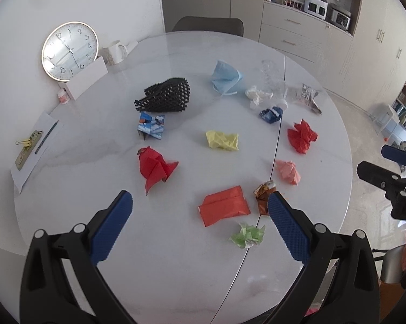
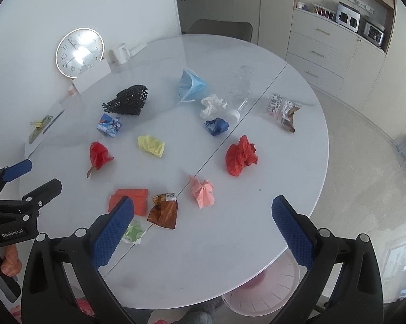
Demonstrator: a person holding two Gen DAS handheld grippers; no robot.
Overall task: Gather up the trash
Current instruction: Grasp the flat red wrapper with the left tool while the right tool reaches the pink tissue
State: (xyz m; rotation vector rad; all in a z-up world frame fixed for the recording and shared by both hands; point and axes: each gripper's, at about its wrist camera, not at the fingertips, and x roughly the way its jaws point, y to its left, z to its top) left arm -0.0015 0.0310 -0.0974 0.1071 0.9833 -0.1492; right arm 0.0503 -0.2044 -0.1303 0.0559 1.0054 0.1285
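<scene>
Both grippers, the left gripper [image 1: 200,208] and the right gripper [image 2: 203,210], hover with fingers apart and empty above the table [image 2: 284,162], so collecting seems not yet begun, and the next move is probably to close on near trash like the pink paper ball [image 2: 203,190].

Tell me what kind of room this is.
Probably a home dining area: a round white table with a chair tucked behind it, built-in cabinets with drawers, and small appliances in a wall niche.

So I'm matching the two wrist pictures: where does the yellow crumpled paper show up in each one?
Left wrist view: the yellow crumpled paper lies near the middle of the picture, left of the table seam.
Right wrist view: the yellow crumpled paper lies left of centre, again left of the seam.
Shared landmark: the black mesh net, behind it to the left in both.
</scene>
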